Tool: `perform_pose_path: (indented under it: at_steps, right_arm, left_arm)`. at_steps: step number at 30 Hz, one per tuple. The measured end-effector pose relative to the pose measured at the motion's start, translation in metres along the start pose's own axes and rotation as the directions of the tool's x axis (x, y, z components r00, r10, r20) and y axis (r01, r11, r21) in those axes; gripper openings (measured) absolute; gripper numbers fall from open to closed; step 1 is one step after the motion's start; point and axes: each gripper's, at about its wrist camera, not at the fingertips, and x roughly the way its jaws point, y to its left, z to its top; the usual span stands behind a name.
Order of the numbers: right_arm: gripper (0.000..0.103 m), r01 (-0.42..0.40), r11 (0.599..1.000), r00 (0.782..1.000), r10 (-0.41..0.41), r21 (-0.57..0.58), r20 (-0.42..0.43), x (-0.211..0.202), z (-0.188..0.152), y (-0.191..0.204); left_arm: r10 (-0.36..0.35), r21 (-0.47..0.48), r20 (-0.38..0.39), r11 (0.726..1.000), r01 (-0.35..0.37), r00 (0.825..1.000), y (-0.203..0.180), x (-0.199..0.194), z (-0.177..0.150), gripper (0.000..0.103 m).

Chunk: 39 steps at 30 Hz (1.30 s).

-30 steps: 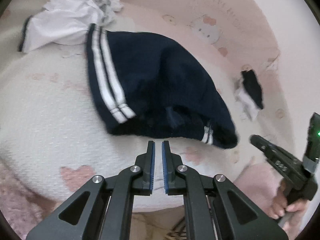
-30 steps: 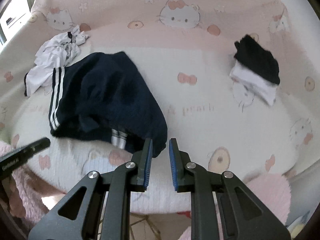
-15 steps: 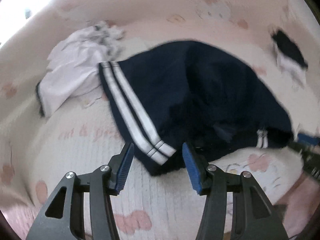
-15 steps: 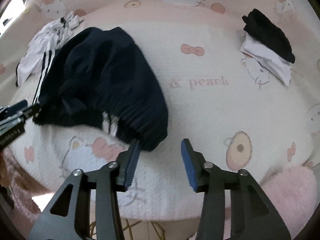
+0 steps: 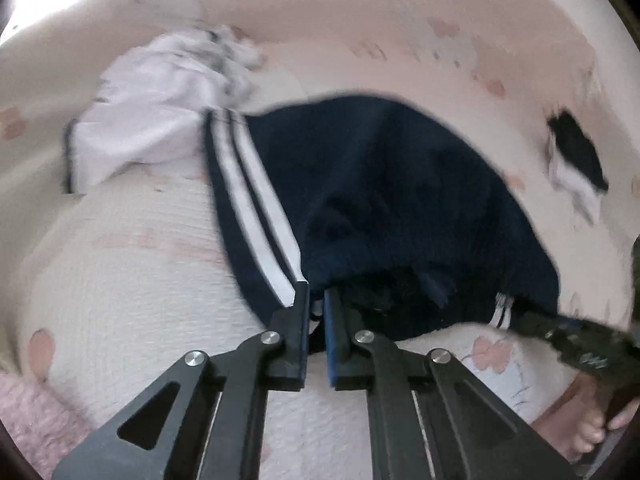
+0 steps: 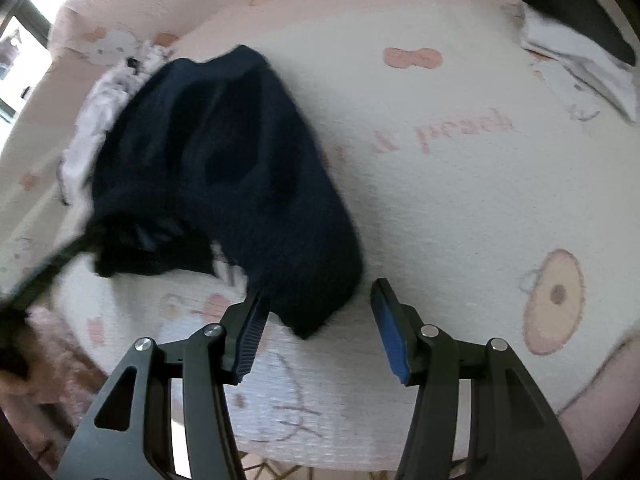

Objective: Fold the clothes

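Now logged: navy shorts [image 5: 400, 200] lay crumpled on blanket [image 6: 460, 200]. My left gripper [image 5: 316, 300] was clamped on shorts' striped near hem; right gripper [image 6: 316, 312] spread wide, straddling opposite near corner.

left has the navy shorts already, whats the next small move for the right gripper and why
Probably close the right gripper on the near corner of the navy shorts: its jaws stand open around that corner, while the left gripper is shut on the striped edge.

The left gripper [image 5: 316, 300], open 0.5 s ago, now pinches the navy garment's [image 5: 392, 184] near striped edge; the right gripper [image 6: 316, 312] opens wider around its near right corner.
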Motion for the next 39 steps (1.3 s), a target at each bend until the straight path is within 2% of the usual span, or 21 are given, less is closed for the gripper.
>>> perform_pose_path:
  at_steps: [3,6,10,11,12,13,14,15,17,19,20,21,23,25,28,31,33,35,36,38,39]
  right_arm:
    - [0.053,-0.002,1.0,1.0,0.002,0.005,0.007,-0.003,0.0,-0.001]
    - [0.052,-0.015,1.0,1.0,0.015,-0.025,0.009,-0.003,-0.003,0.005]
    - [0.037,-0.019,0.996,1.0,0.02,-0.083,0.008,0.001,-0.01,0.019]
    - [0.034,-0.01,0.995,1.0,0.011,-0.099,0.011,0.001,-0.011,0.022]
    - [0.034,-0.001,0.993,1.0,0.003,-0.115,0.013,0.002,-0.012,0.025]
    - [0.034,0.01,0.993,1.0,-0.009,-0.12,0.01,0.004,-0.012,0.026]
    - [0.037,0.019,0.992,1.0,-0.018,-0.125,0.008,0.007,-0.013,0.027]
    - [0.044,0.012,0.993,1.0,-0.011,-0.119,0.008,0.009,-0.013,0.026]
    - [0.052,0.013,0.991,1.0,-0.009,-0.135,0.029,0.012,-0.013,0.031]
    - [0.04,0.048,0.982,0.998,-0.039,-0.182,0.048,0.013,-0.014,0.041]
    - [0.028,0.064,0.976,0.997,-0.054,-0.207,0.055,0.012,-0.015,0.045]
    - [0.022,0.05,0.977,0.998,-0.04,-0.207,0.053,0.008,-0.015,0.046]
    - [0.021,0.037,0.986,0.996,-0.023,-0.164,0.087,-0.011,-0.012,0.04]
    - [0.021,0.028,0.992,0.99,-0.011,-0.12,0.137,-0.034,-0.008,0.033]
    - [0.02,0.005,0.997,0.975,0.011,-0.073,0.223,-0.081,0.009,0.027]
    - [0.02,0.0,0.996,0.946,0.03,-0.092,0.324,-0.137,0.023,0.037]
    - [0.019,0.018,0.992,0.919,0.032,-0.122,0.393,-0.175,0.025,0.042]
    - [0.019,0.067,0.988,0.915,-0.006,-0.138,0.402,-0.193,0.034,0.048]
    - [0.019,0.083,0.987,0.919,-0.023,-0.137,0.394,-0.192,0.033,0.049]
    - [0.017,0.119,0.985,0.942,-0.074,-0.122,0.326,-0.172,0.046,0.043]
    - [0.016,0.118,0.986,0.947,-0.077,-0.116,0.311,-0.168,0.055,0.038]
  left_arm:
    - [-0.007,-0.065,0.034,0.998,0.009,0.999,0.016,-0.025,-0.008,0.007]
    - [0.045,-0.057,-0.011,0.997,-0.046,0.999,0.015,-0.027,-0.021,0.007]
    - [0.113,-0.046,-0.07,0.992,-0.117,0.991,0.009,-0.012,-0.023,0.011]
    - [0.12,-0.045,-0.082,0.991,-0.124,0.989,0.009,-0.008,-0.022,0.014]
    - [0.127,-0.045,-0.094,0.99,-0.132,0.987,0.008,-0.003,-0.02,0.024]
    - [0.134,-0.039,-0.103,0.99,-0.139,0.986,0.009,0.003,-0.02,0.04]
    - [0.141,-0.032,-0.113,0.989,-0.145,0.984,0.01,0.01,-0.019,0.045]
    - [0.142,-0.029,-0.12,0.989,-0.146,0.983,0.009,0.017,-0.018,0.045]
    - [0.139,-0.016,-0.113,0.99,-0.142,0.984,0.006,0.027,-0.015,0.044]
    - [0.149,0.01,-0.074,0.989,-0.148,0.986,0.0,0.022,-0.01,0.008]
    - [0.146,0.013,-0.055,0.989,-0.145,0.988,-0.003,0.015,-0.007,0.008]
    - [0.143,0.016,-0.037,0.99,-0.142,0.989,-0.006,0.008,-0.004,0.008]
    - [0.074,-0.005,0.019,0.997,-0.074,0.997,-0.008,-0.022,0.002,0.008]
    - [0.031,0.001,0.067,1.0,-0.031,0.997,-0.01,-0.056,0.008,0.008]
    - [-0.024,0.02,0.139,1.0,0.022,0.99,-0.013,-0.103,0.018,0.008]
    - [-0.074,0.073,0.194,0.995,0.061,0.978,-0.02,-0.139,0.032,0.008]
    - [-0.094,0.099,0.2,0.992,0.076,0.975,-0.027,-0.148,0.04,0.008]
    - [-0.11,0.109,0.195,0.99,0.09,0.975,-0.033,-0.147,0.047,0.008]
    - [-0.105,0.105,0.179,0.991,0.087,0.978,-0.037,-0.137,0.051,0.008]
    - [-0.107,0.099,0.147,0.991,0.093,0.983,-0.045,-0.12,0.069,0.008]
    - [-0.109,0.097,0.131,0.991,0.097,0.985,-0.048,-0.112,0.078,0.008]
